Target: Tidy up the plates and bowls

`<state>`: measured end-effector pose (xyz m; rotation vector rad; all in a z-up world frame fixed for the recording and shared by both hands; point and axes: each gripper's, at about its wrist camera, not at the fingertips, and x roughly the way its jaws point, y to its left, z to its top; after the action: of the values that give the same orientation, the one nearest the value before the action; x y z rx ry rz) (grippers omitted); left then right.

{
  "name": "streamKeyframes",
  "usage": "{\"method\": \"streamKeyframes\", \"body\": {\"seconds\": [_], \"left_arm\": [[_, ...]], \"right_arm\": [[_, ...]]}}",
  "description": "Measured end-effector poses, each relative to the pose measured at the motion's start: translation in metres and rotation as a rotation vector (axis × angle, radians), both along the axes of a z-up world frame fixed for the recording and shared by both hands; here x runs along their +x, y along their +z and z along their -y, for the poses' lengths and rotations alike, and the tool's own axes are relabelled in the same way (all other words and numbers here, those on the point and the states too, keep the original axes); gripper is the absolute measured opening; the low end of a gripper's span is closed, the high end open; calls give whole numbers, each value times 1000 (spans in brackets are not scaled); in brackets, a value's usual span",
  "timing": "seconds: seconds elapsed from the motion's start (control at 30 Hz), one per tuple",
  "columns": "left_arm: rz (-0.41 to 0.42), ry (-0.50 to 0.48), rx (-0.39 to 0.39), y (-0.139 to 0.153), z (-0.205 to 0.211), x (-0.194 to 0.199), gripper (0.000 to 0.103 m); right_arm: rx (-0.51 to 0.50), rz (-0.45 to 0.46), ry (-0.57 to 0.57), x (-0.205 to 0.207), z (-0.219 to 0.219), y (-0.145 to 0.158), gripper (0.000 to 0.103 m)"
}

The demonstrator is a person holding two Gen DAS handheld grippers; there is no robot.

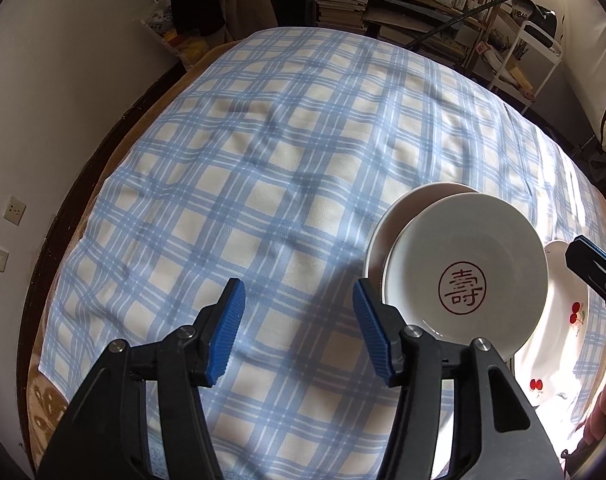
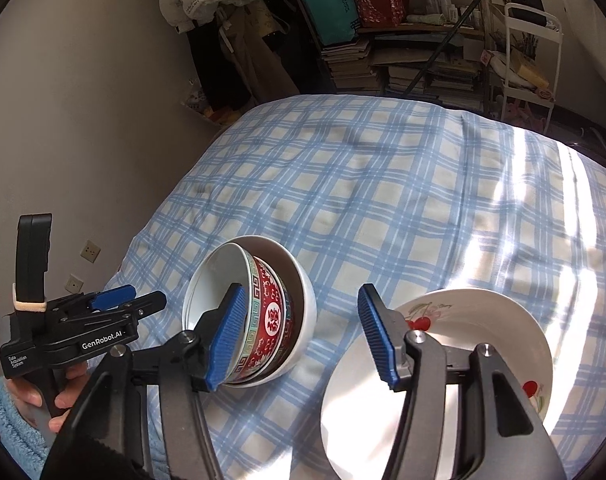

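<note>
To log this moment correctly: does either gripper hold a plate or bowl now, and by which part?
Nothing is held. The left gripper and the right gripper are both open; the nested bowls and cherry plate rest on the cloth.

You have two bowls nested together: a white bowl (image 2: 303, 300) with a red patterned bowl (image 2: 269, 320) inside it. You have one cherry plate (image 2: 483, 320) beside them on the checked blanket (image 2: 383, 200). You hold two grippers.
</note>
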<state>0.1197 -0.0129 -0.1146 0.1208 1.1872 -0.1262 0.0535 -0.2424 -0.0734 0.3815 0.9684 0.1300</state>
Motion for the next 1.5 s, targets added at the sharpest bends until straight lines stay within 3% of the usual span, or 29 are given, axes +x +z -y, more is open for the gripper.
{"method": "streamKeyframes", "body": {"seconds": [0.13, 0.27, 0.37, 0.47, 0.53, 1.13, 1.5], "left_arm": [[-12, 12, 0, -3, -3, 3, 63], [-13, 44, 20, -4, -6, 6, 83], [-20, 55, 37, -6, -9, 9, 83], [-54, 64, 1, -11, -14, 14, 83], [-71, 68, -21, -14, -16, 16, 83], [-106, 89, -147, -21, -20, 26, 83], [-126, 69, -126, -28, -13, 27, 83]], "right_arm": [[9, -54, -23, 3, 11, -10, 71], [-31, -99, -38, 5, 13, -22, 82], [-29, -119, -49, 6, 17, -28, 86], [-36, -123, -56, 7, 18, -29, 97], [-42, -120, -60, 7, 19, -30, 100], [-79, -115, -78, 8, 18, -36, 100], [-97, -131, -62, 9, 13, -41, 100]]}}
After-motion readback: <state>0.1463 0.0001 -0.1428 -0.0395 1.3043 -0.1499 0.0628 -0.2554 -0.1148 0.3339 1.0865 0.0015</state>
